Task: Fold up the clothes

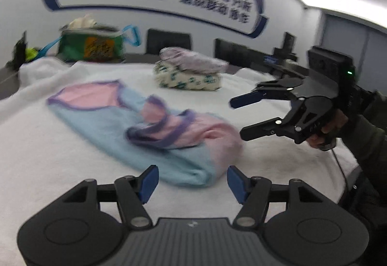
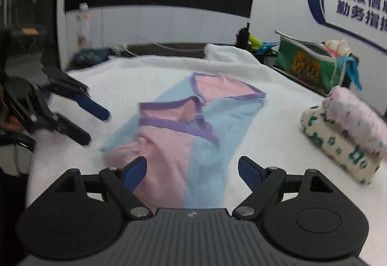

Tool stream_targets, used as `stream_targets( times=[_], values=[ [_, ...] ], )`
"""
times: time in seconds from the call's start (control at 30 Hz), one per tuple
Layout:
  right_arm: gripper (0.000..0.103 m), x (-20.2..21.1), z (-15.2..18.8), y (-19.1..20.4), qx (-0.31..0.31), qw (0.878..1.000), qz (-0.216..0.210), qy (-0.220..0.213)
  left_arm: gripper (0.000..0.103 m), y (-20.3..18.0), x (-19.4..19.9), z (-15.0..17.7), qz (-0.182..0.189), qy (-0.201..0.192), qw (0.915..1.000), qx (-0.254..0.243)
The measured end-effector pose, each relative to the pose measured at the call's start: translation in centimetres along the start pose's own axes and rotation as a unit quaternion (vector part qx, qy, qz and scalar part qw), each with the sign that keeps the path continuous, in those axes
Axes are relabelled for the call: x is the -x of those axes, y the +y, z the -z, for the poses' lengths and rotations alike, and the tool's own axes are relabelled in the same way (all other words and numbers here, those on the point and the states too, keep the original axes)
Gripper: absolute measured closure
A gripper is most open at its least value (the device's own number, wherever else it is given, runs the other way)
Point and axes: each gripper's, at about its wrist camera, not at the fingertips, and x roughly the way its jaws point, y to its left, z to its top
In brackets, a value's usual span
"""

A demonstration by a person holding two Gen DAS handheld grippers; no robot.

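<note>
- Two grippers up, both empty: my left gripper (image 1: 192, 183) has its blue pads spread with nothing between them, and the right gripper (image 2: 192, 170) is gaping wider, also holding nothing.
- The garment (image 2: 186, 125) lies on the white towel-covered table (image 2: 145, 72), its long axis running from near my right gripper away toward the far wall (neck opening at the far end).
- It's soft knit, half pink and half light blue, with purple trim; the near part is bunched and partly folded over.
- Off to the side sit two folded pieces (image 2: 343, 135), stacked, the lower one cream with green print.
- In the left view a hand (image 1: 331, 128) holds the right gripper side-on, angled slightly down.
</note>
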Motion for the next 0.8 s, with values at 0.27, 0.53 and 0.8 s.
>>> stream_targets(
  times=[0.27,0.53,0.8],
  values=[
    [0.074,-2.6,1.8,1.4,0.001,0.999,0.013,0.045,0.102,-0.3,-2.6,0.4,-0.045,0.037,0.9978,-0.030],
    [0.095,-2.5,0.9,6.1,0.045,0.998,0.007,0.047,0.103,2.3,3.8,1.8,-0.005,0.050,0.9986,0.019],
    [0.094,0.9,2.0,10.7,0.048,0.996,0.001,0.076,0.103,3.0,8.2,4.5,0.057,0.063,0.9945,0.062]
  ],
)
